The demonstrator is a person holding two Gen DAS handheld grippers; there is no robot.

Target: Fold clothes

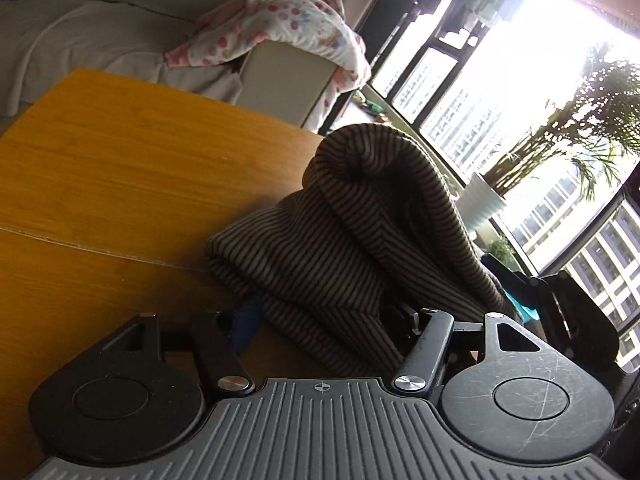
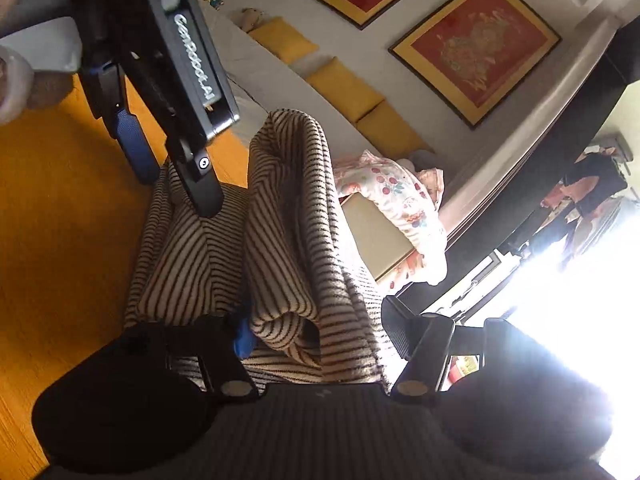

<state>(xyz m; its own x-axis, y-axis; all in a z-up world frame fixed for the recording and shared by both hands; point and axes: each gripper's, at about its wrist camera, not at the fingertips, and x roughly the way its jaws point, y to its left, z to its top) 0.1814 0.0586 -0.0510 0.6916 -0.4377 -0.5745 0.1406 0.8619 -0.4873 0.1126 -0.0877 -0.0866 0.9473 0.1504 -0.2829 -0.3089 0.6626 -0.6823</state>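
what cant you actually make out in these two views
- Left wrist view: the left gripper fingertips, buried under the striped garment.
- Right wrist view: the window, blown out by glare.
- Right wrist view: the right gripper body, dark and backlit.
- Both views: the garment's type, bunched in folds.

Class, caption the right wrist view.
Two grippers, right and left, bunch a striped sweater on a wooden table.

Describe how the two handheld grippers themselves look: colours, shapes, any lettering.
Both are black. The left gripper has a ribbed grey base plate, two scratched round discs, silver pivot screws and blue finger pads. From the right gripper, the left one's body shows white lettering and a blue textured pad.
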